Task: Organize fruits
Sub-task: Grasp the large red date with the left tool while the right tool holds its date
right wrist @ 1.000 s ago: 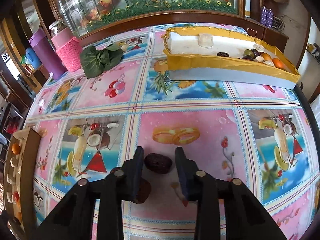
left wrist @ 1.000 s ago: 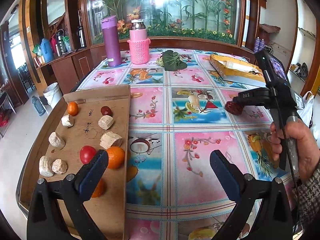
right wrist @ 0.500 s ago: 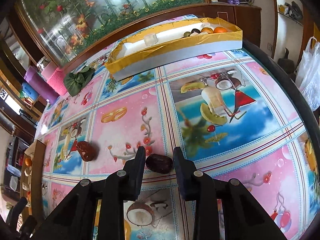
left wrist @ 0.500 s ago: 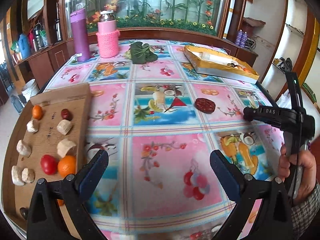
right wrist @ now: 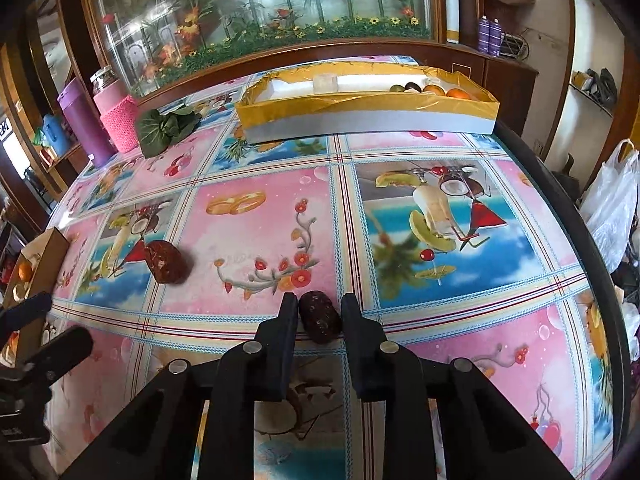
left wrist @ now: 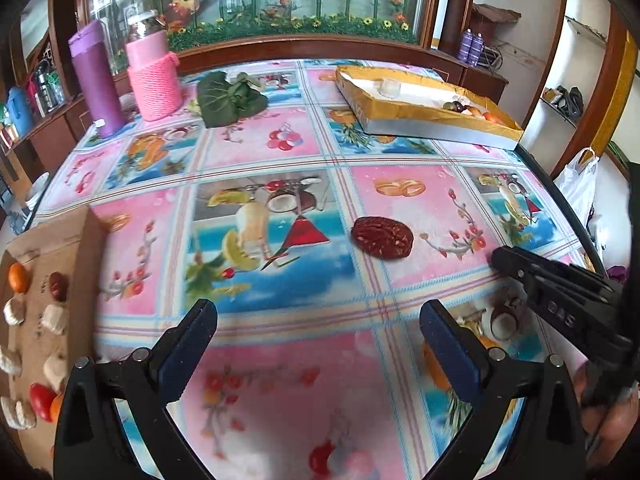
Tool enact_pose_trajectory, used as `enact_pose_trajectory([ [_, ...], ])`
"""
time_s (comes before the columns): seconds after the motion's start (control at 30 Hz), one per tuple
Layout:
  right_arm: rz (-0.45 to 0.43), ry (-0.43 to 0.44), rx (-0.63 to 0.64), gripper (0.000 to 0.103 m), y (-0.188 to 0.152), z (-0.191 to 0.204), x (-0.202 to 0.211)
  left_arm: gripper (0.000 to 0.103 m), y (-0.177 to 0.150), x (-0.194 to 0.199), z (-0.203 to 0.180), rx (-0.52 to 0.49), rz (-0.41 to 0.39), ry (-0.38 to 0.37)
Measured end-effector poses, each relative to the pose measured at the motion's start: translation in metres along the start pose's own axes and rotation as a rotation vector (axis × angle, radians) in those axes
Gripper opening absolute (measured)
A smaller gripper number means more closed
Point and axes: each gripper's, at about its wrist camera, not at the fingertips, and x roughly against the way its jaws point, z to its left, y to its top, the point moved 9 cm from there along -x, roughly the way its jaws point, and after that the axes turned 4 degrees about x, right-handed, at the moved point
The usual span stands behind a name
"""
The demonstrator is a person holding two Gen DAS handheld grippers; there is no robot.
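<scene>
My right gripper (right wrist: 319,312) is shut on a dark red date (right wrist: 320,317) and holds it above the tablecloth; its fingers show from the side in the left wrist view (left wrist: 516,264). A second dark red date (left wrist: 382,237) lies on the cloth, also in the right wrist view (right wrist: 167,262). My left gripper (left wrist: 320,320) is open and empty, nearer than that date. A gold-rimmed box (right wrist: 368,114) with several fruits (right wrist: 440,90) stands at the far right. A cardboard sheet (left wrist: 36,292) at the left carries oranges, tomatoes, a date and pale chunks.
A purple flask (left wrist: 94,80) and a pink-sleeved jar (left wrist: 154,76) stand at the far left, with a green leaf bundle (left wrist: 230,98) beside them. The table's edge (right wrist: 576,224) curves down the right, with a white plastic bag (right wrist: 612,208) beyond it.
The right gripper has carried its date to the right, away from the second date on the cloth. The left gripper has swung right, so the cardboard sheet now sits at the left edge.
</scene>
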Motion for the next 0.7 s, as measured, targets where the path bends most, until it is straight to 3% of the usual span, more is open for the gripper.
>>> enact_pose_trajectory([
  [0.13, 0.001, 0.047, -0.056, 0.022, 0.000, -0.006, 0.001, 0.101, 0.012, -0.026, -0.013, 0.001, 0.029, -0.019],
  [0.33, 0.005, 0.047, -0.054, 0.023, -0.001, -0.004, 0.002, 0.100, 0.028, -0.046, -0.035, -0.051, 0.004, -0.057],
  [0.37, 0.005, 0.049, -0.055, 0.023, -0.001, -0.004, 0.002, 0.088, 0.029, -0.047, -0.038, -0.057, -0.003, -0.069],
  [0.4, 0.005, 0.047, -0.052, 0.023, -0.001, -0.003, 0.002, 0.060, 0.028, -0.049, -0.040, -0.064, 0.000, -0.082],
  [0.47, 0.007, 0.035, -0.034, 0.022, -0.002, -0.001, 0.001, 0.044, 0.027, -0.050, -0.043, -0.101, -0.016, -0.049],
  [0.6, 0.004, 0.039, -0.034, 0.022, -0.002, -0.001, 0.002, 0.043, 0.025, -0.045, -0.041, -0.073, 0.006, -0.086],
  [0.7, -0.004, 0.101, -0.096, 0.022, 0.000, -0.006, 0.003, 0.043, 0.025, -0.028, -0.032, -0.029, -0.014, -0.107],
])
